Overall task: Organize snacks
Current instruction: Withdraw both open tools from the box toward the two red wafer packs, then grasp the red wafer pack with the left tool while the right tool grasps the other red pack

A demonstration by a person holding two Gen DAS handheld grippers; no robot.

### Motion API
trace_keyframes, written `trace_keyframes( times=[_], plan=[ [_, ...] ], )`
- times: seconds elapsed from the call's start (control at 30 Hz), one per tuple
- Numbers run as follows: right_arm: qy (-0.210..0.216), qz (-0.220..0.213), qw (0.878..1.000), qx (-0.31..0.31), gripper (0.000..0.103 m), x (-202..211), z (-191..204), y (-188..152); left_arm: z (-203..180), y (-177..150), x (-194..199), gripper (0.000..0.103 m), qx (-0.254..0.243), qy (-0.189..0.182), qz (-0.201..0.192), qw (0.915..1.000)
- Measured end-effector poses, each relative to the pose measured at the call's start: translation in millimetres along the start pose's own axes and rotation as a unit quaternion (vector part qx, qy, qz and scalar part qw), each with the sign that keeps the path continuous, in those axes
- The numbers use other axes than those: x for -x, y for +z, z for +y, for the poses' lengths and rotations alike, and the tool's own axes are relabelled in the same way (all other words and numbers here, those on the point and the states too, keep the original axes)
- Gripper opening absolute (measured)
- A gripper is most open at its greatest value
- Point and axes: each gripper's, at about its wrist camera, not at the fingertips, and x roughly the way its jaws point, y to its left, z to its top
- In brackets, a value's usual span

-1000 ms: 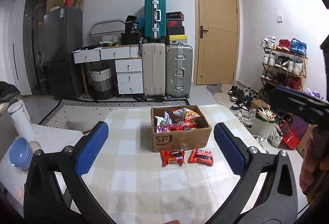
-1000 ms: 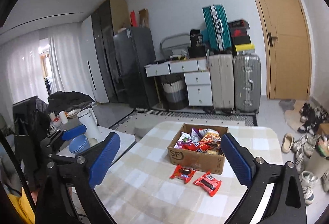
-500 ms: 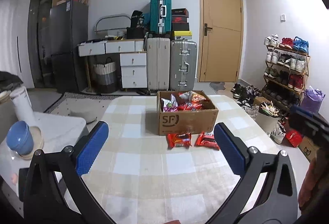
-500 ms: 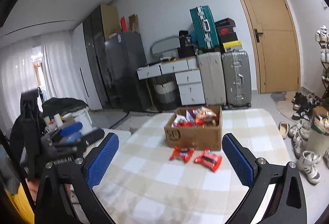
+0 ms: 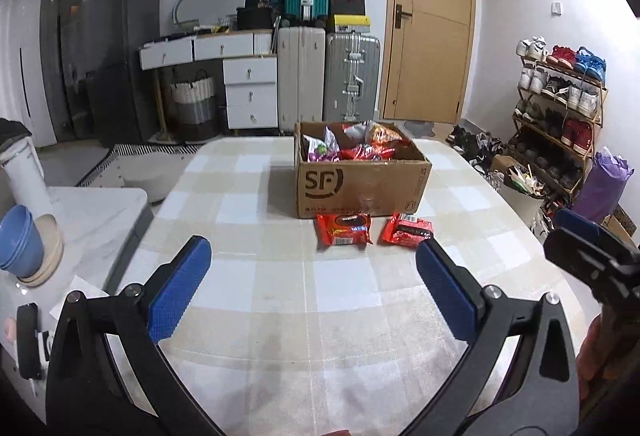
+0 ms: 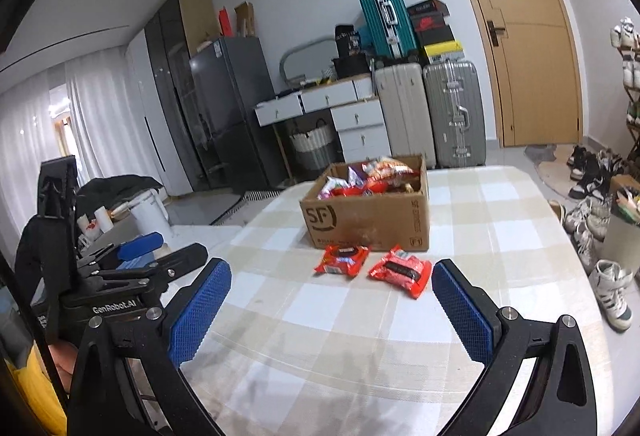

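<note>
Snacks (image 5: 352,148) fill cardboard box (image 5: 362,188); two red packets (image 5: 344,229) lie just outside.

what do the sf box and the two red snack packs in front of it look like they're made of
SF box: brown corrugated cardboard by the look, matte, with printed black logo and open top flaps. Left red pack and right red pack: probably thin plastic film, glossy and crinkled, with light glinting off the wrinkles.

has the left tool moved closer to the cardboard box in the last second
Yes. In the left wrist view the cardboard box on the table looks larger and nearer than before, so the open left tool has advanced toward it.
</note>
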Motion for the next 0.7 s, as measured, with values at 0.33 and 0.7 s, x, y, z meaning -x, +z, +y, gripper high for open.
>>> trace_keyframes(
  times=[0.33, 0.7],
  plan=[
    [-0.005, 0.029, 1.000, -0.010, 0.102, -46, -29, -1, 0, -1, -71, 0.102, 0.003, 0.003, 0.042, 0.9991],
    [-0.023, 0.052, 0.998, 0.005, 0.102, -102, -58, 20, 1, 24, -179, 0.102, 0.000, -0.019, 0.101, 0.9947]
  ],
)
